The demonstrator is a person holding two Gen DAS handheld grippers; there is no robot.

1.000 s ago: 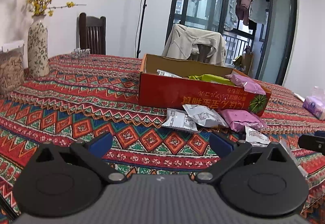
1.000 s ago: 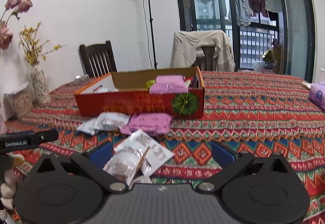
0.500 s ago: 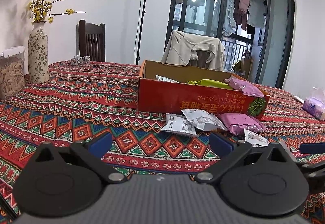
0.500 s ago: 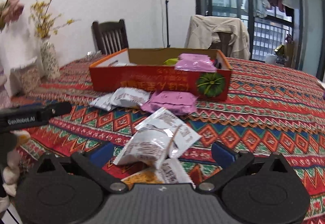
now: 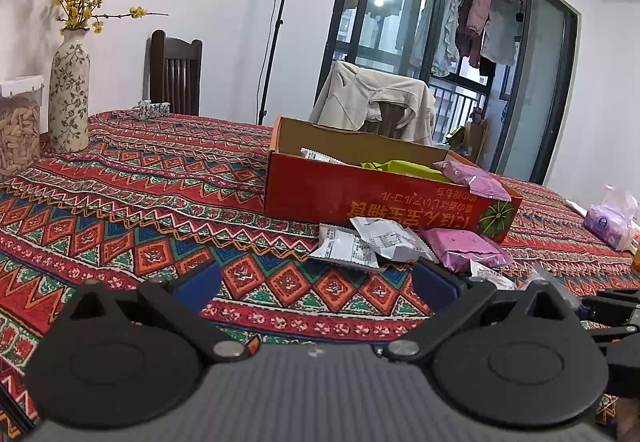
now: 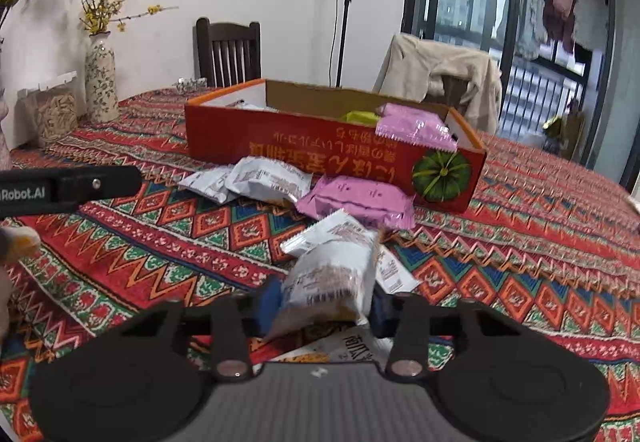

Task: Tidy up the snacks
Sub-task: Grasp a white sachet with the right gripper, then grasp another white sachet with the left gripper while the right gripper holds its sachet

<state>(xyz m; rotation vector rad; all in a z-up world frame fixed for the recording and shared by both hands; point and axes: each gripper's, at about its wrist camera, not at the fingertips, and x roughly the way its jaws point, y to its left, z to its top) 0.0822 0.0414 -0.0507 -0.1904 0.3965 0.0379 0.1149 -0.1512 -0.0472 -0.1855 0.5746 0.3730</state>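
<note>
Loose snack packets (image 6: 256,179) lie on the tablecloth (image 6: 520,242) before the box (image 6: 312,145), more packets inside.

A floral vase (image 5: 69,91) and jar (image 5: 18,129) stand beside a dark chair (image 5: 175,73).

White snack packet (image 6: 326,284) upright, pinched; red box (image 6: 320,157) behind.

Both low wrist views face the snack box (image 5: 384,197) across the table.
</note>
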